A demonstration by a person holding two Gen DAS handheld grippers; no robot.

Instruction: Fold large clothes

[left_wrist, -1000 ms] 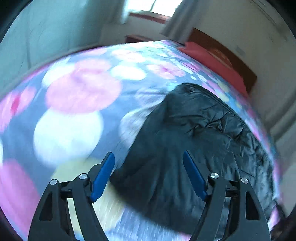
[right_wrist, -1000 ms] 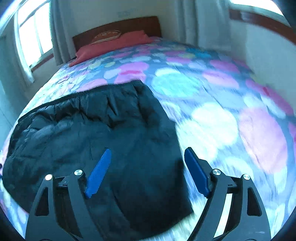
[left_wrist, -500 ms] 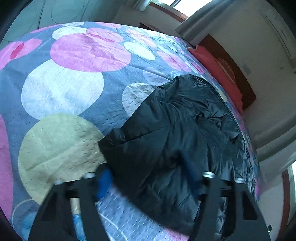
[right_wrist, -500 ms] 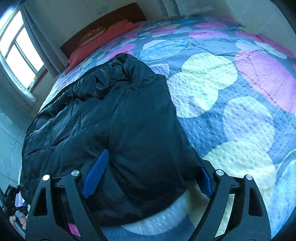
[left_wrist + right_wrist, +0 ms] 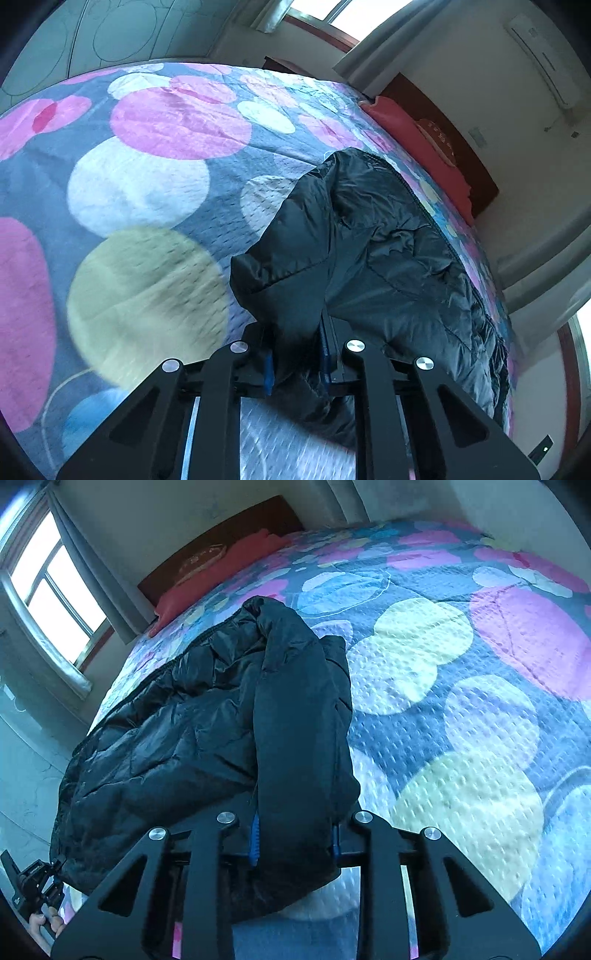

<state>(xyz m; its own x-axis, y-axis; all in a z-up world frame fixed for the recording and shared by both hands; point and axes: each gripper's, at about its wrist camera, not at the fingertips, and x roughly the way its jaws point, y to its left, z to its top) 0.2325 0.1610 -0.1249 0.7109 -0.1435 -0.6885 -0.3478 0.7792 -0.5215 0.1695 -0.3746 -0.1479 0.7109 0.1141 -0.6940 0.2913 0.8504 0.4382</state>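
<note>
A large black puffer jacket (image 5: 391, 251) lies on the bed, along its edge. My left gripper (image 5: 295, 365) is shut on a bunched fold of the jacket at its near end, and the fabric rises lifted from the blue pads. In the right wrist view the same jacket (image 5: 177, 731) spreads to the left. My right gripper (image 5: 293, 843) is shut on a thick fold of the jacket, which drapes over the jaws. The left gripper (image 5: 33, 890), held by a hand, shows at the jacket's far end.
The bed carries a quilt (image 5: 147, 192) with big pink, white and yellow circles. A red pillow (image 5: 417, 147) lies by the dark headboard. A window (image 5: 55, 594) with curtains is at the left of the right wrist view. Walls stand close around the bed.
Both grippers came down onto the jacket's edge and closed from wide open onto folds of it. The gripped fabric now rises off the quilt.
</note>
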